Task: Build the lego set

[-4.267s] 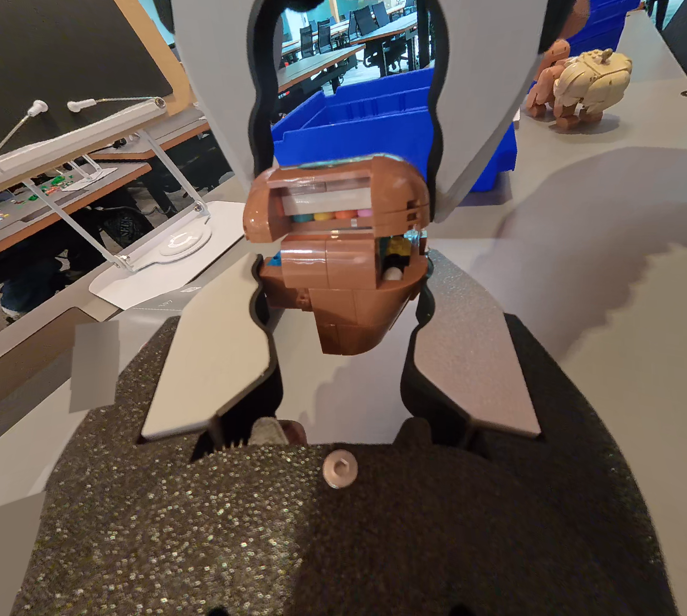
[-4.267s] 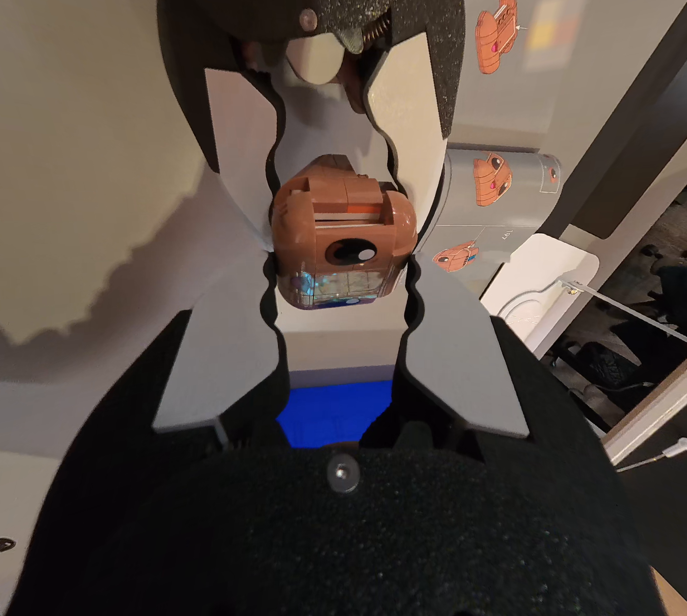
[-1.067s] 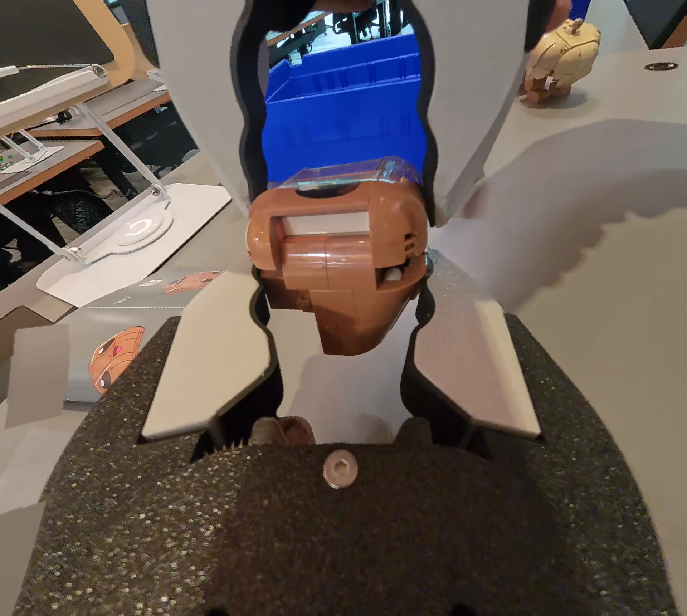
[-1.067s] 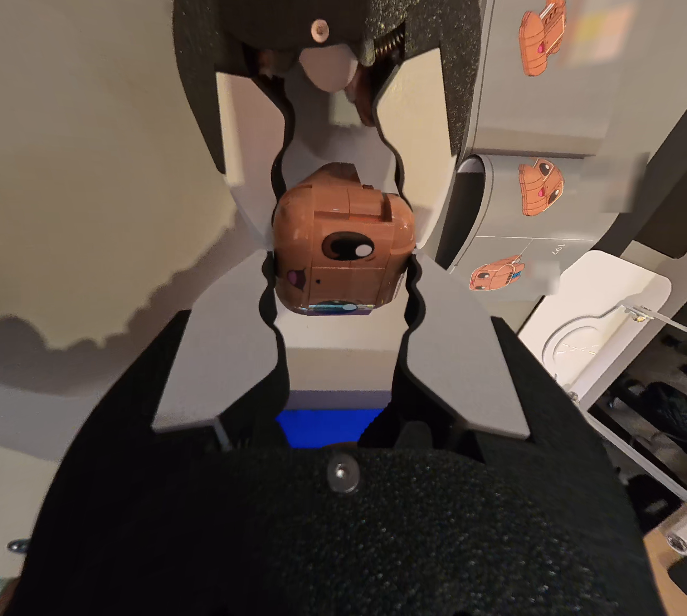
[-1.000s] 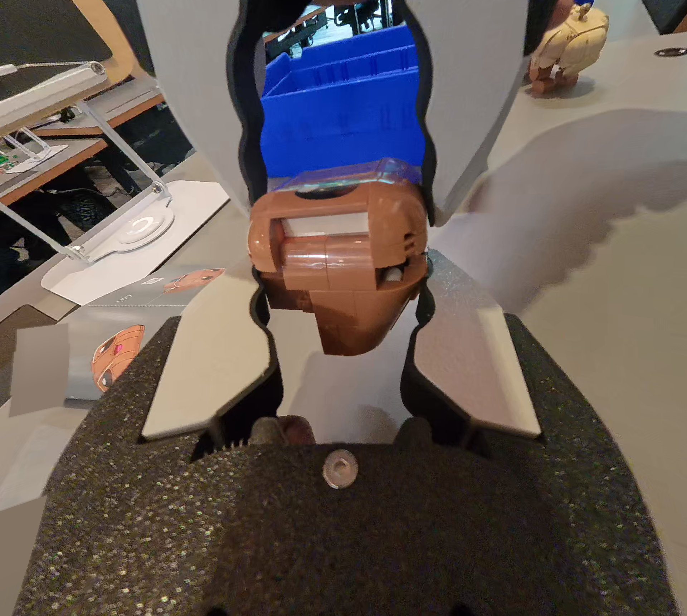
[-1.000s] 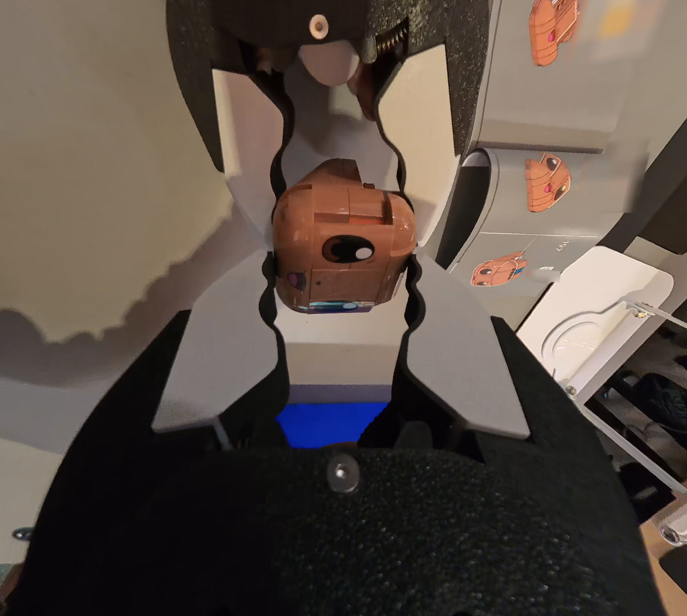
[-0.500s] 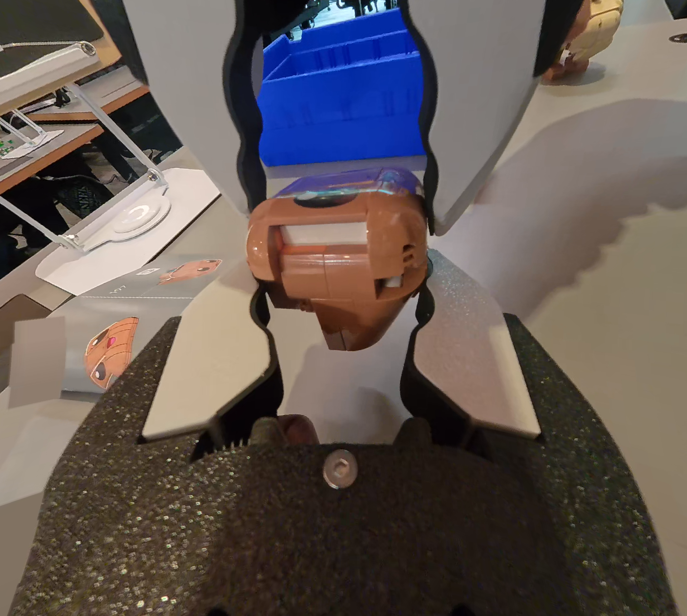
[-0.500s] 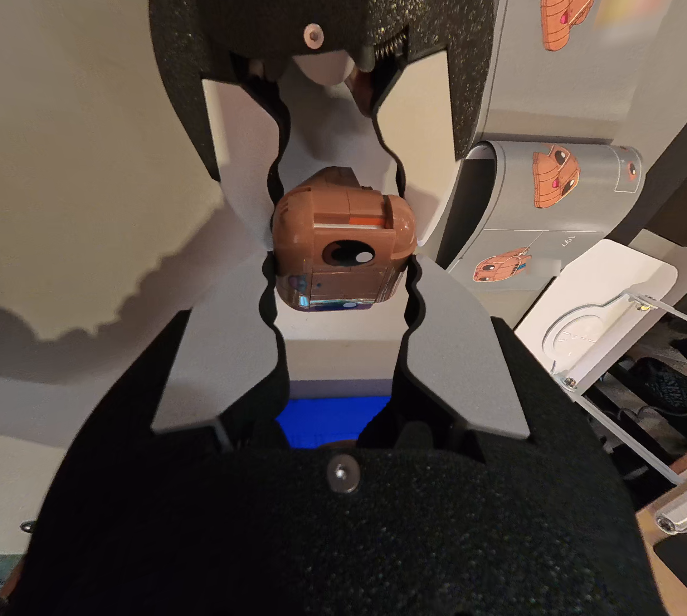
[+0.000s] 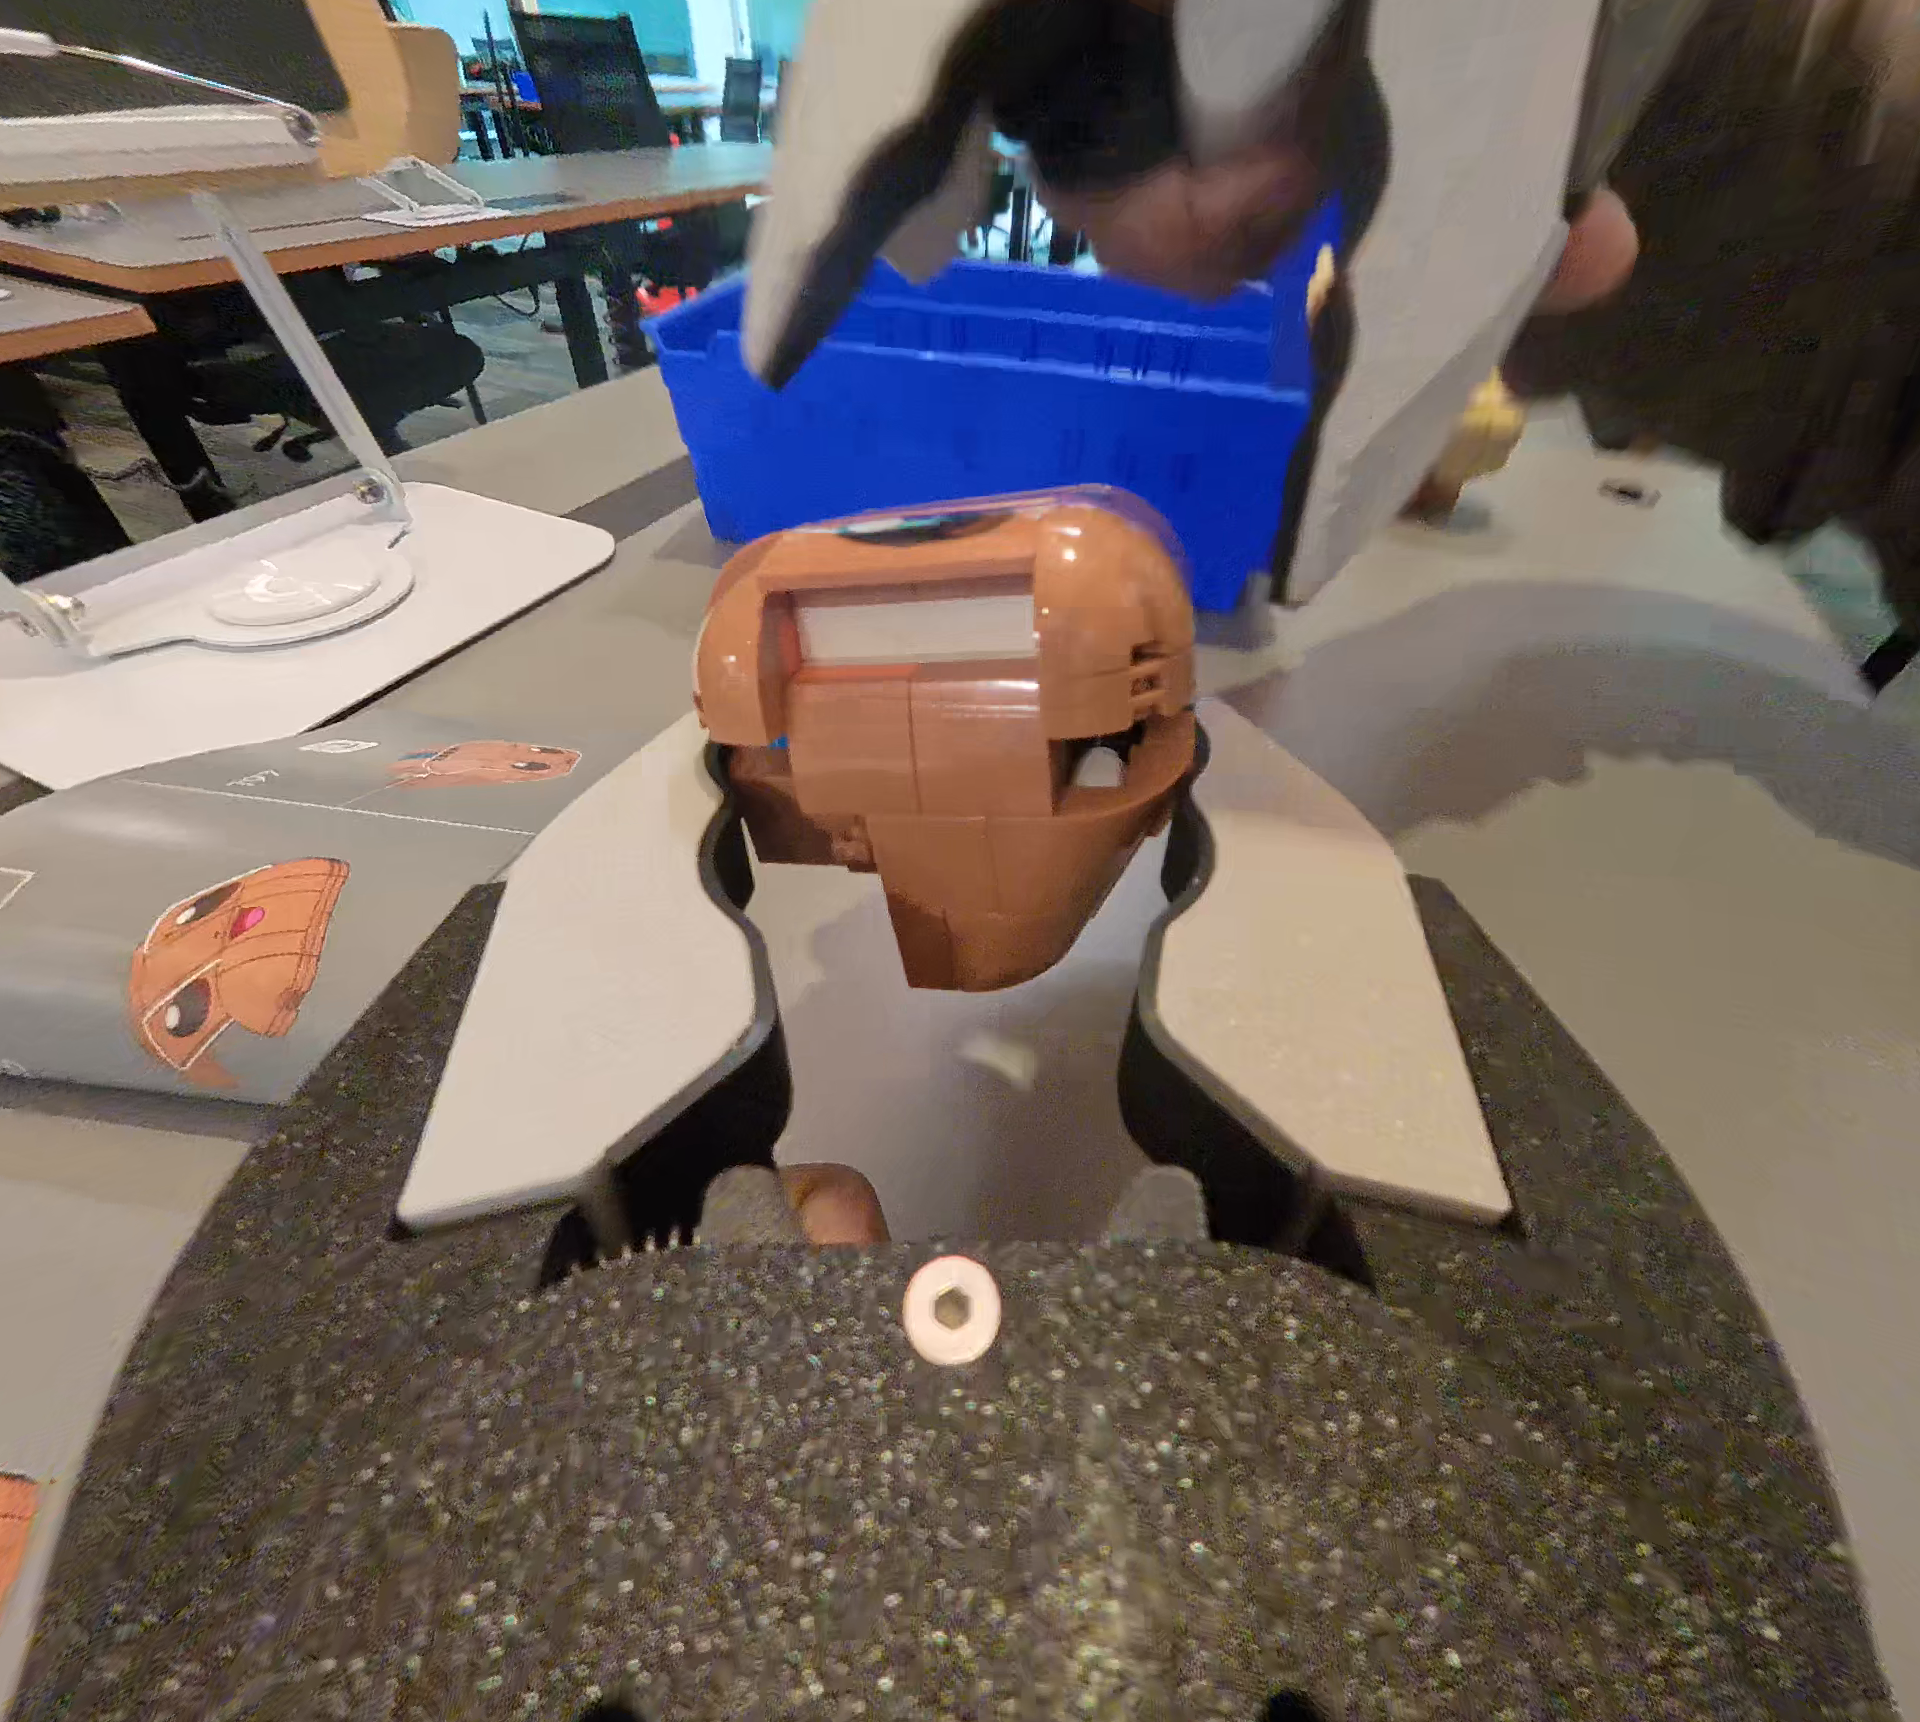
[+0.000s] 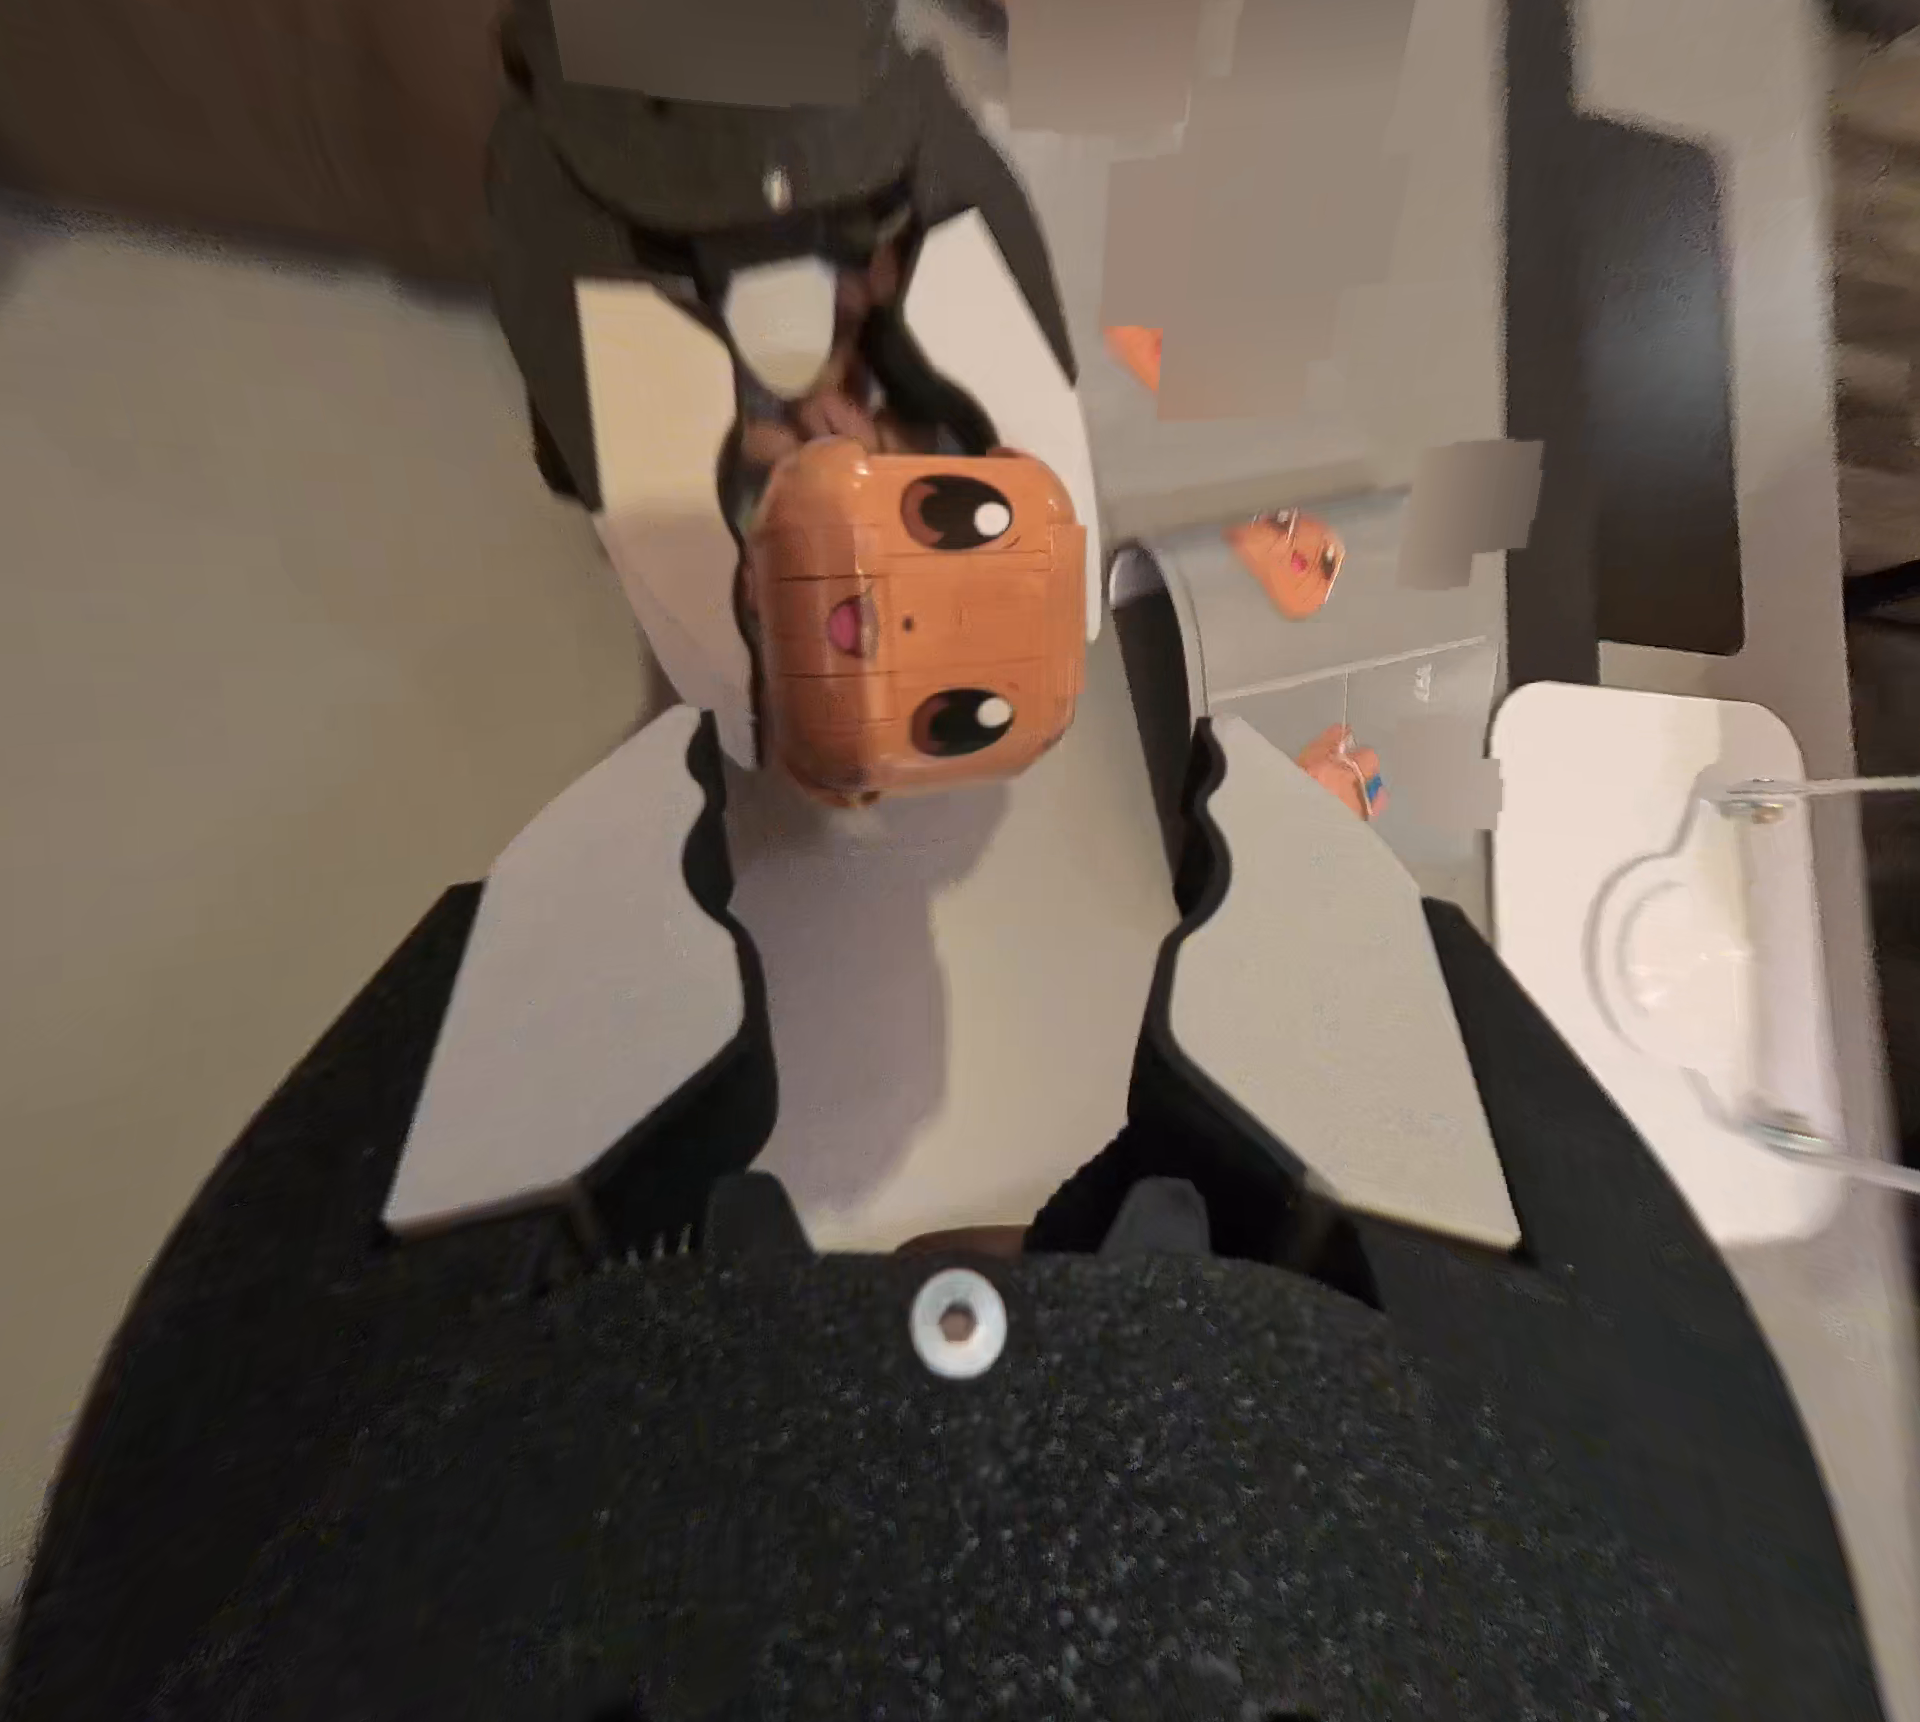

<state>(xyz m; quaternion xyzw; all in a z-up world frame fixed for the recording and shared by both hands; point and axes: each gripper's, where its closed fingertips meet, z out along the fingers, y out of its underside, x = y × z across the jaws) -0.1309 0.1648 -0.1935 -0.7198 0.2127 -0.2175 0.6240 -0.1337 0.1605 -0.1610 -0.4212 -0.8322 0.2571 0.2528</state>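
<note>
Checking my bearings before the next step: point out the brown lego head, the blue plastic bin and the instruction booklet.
brown lego head (image 9: 940, 716): left wrist view, its back face.
blue plastic bin (image 9: 997, 415): left wrist view, front wall.
instruction booklet (image 9: 312, 831): left wrist view, open grey page.

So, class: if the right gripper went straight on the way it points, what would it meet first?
Probably the brown Lego head, held by the left gripper just beyond the right gripper's open fingertips; depth is blurred.

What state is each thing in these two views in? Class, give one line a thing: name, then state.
brown lego head: held off the table, face away from the left wrist camera.
left gripper: shut on the head.
right gripper: open, clear of the head.
blue bin: upright, open-topped.
instruction booklet: lying open.
</note>
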